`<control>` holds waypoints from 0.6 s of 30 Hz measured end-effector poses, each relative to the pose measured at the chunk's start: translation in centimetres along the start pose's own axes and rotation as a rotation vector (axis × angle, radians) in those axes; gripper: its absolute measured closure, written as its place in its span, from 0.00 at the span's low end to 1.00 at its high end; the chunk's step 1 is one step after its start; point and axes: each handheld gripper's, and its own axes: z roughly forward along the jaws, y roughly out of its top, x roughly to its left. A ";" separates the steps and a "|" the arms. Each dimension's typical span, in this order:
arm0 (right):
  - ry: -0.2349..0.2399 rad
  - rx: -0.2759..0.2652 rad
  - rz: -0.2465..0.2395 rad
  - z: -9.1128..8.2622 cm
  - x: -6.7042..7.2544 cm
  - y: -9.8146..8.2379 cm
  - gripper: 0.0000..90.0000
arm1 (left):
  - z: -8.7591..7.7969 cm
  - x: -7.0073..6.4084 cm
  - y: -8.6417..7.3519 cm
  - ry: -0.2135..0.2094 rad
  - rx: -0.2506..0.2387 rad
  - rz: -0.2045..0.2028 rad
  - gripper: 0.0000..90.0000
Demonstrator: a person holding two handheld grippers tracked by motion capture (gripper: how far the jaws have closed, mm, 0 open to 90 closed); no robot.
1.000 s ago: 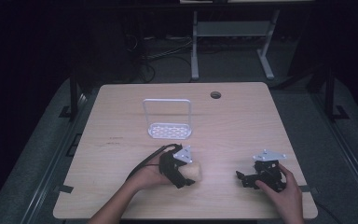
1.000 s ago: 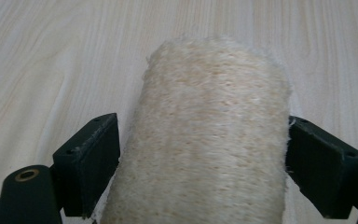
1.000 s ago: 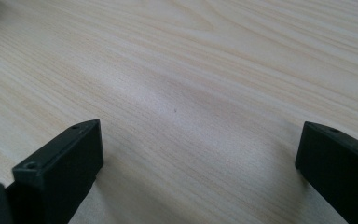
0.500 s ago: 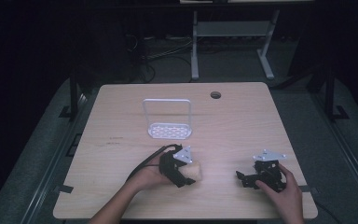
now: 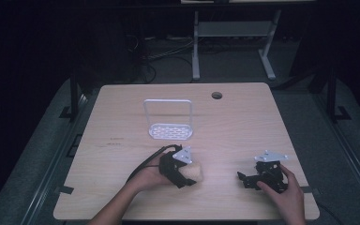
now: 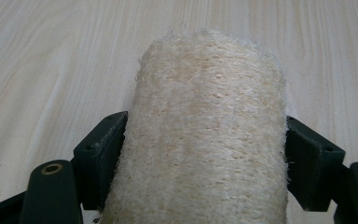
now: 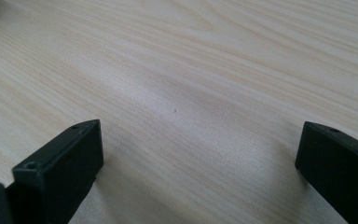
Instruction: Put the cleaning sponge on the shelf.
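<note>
We see a pale wood-grain tabletop (image 5: pixel 243 122) with a round cable hole near its far edge. Toward the middle stands a white wire-framed rack with a perforated base (image 5: pixel 168 120), upright, and we see nothing lying on that base. At the near edge, the left gripper (image 5: pixel 183 174) lies low over the tabletop in the person's left hand (image 5: pixel 147 177). Its black fingers (image 6: pixel 100 154) are clamped on a beige, coarse-fibred loofah roll (image 6: pixel 205 135), one on each side of it, and the roll's far end juts out past them onto the tabletop. Well apart to the right, the right gripper (image 5: pixel 246 179) sits in the right hand (image 5: pixel 283 194); its fingers (image 7: pixel 60 163) stand wide apart over bare wood, holding nothing.
</note>
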 end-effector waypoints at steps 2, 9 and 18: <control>0.000 0.000 0.000 0.0 0.0 0.0 0.01 | -0.1 0.1 0.0 0.003 0.000 0.002 0.26; 0.000 0.000 0.000 0.0 0.0 0.0 0.01 | -0.6 0.1 0.0 0.014 -0.012 -0.008 0.26; 0.000 0.000 0.000 0.0 0.0 0.0 0.01 | -1.2 0.2 0.1 0.028 -0.031 -0.034 0.26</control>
